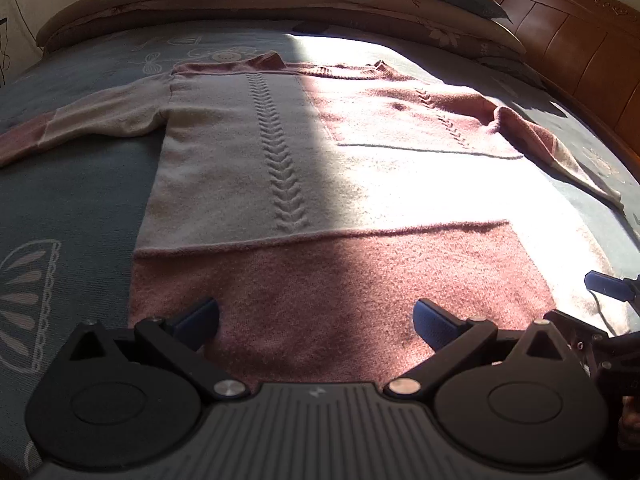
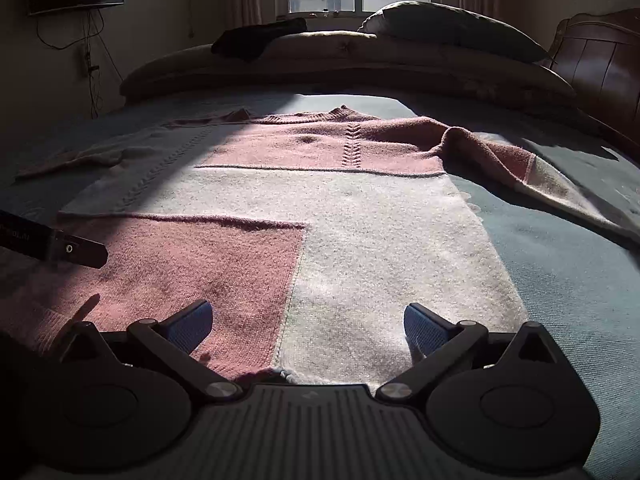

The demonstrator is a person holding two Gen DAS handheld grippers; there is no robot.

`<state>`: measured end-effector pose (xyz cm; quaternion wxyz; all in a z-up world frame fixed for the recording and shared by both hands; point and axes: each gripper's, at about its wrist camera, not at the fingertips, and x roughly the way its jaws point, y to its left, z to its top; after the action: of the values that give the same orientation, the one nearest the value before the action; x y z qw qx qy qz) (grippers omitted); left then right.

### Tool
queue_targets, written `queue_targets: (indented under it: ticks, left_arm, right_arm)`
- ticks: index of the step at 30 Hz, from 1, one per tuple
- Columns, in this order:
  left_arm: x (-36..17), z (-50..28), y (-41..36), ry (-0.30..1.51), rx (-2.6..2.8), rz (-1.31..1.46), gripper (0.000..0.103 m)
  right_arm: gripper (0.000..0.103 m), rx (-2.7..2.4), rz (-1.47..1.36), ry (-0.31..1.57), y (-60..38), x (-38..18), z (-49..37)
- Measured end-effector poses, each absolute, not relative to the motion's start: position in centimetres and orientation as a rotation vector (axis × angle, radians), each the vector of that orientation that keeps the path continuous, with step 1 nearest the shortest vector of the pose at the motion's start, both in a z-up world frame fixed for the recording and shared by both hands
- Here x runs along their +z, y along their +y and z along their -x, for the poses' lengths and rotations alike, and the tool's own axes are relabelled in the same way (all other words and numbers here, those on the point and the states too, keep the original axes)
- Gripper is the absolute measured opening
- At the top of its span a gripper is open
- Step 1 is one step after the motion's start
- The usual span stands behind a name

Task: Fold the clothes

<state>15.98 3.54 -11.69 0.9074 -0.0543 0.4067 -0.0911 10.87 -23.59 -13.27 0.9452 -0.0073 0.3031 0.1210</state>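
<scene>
A pink and cream knit sweater (image 1: 320, 168) lies flat and spread out on the bed, hem toward me, collar at the far end, both sleeves out to the sides. My left gripper (image 1: 316, 320) stands open just above the pink hem band, nothing between its fingers. In the right wrist view the same sweater (image 2: 320, 208) fills the middle, and my right gripper (image 2: 308, 322) stands open over the hem where the pink panel meets the cream one. The right sleeve (image 2: 532, 168) lies crumpled on the bedspread. Part of the right gripper's body (image 1: 608, 284) shows at the left wrist view's right edge.
The blue-green patterned bedspread (image 1: 72, 200) covers the bed. A rolled quilt (image 2: 340, 64) with a pillow (image 2: 452, 28) and a dark garment (image 2: 260, 38) lies along the far side. A wooden headboard (image 1: 580, 32) stands at the right. Sunlight falls across the sweater.
</scene>
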Motion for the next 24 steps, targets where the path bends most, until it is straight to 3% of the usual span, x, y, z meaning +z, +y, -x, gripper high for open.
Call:
queue_targets:
  ticks: [7, 16, 24]
  left_arm:
    - [-10.9, -21.1, 0.5, 0.777, -0.198, 0.042, 0.102]
    - [-10.8, -23.5, -0.2, 1.098, -0.174, -0.014, 0.102]
    - [-9.9, -22.0, -1.3, 1.23, -0.277, -0.032, 0.102]
  right_arm:
    - [0.103, 0.16, -0.065, 0.697, -26.2, -12.3, -16.1]
    - [0.103, 0.088, -0.076, 1.071, -28.0, -10.5, -16.3]
    - [0.103, 0.142, -0.271, 1.238, -25.4, -9.9, -17.9]
